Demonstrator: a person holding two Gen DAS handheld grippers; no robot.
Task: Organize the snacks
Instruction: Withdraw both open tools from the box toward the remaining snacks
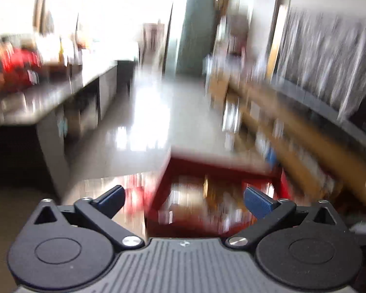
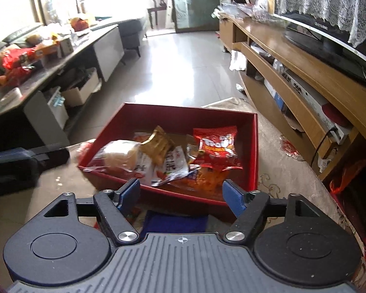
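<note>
Mostly blurred left view; both hand-held grippers [image 1: 184, 199] [image 2: 181, 191] spread, empty; red box [image 2: 255, 146] snacks [image 2: 214, 144] overlapping.

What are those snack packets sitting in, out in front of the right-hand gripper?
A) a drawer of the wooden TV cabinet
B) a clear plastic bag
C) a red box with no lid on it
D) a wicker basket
C: in the right wrist view the snack packets, such as the red packet and the gold packet, lie inside an open red box on the floor, just beyond the empty right gripper.
</note>
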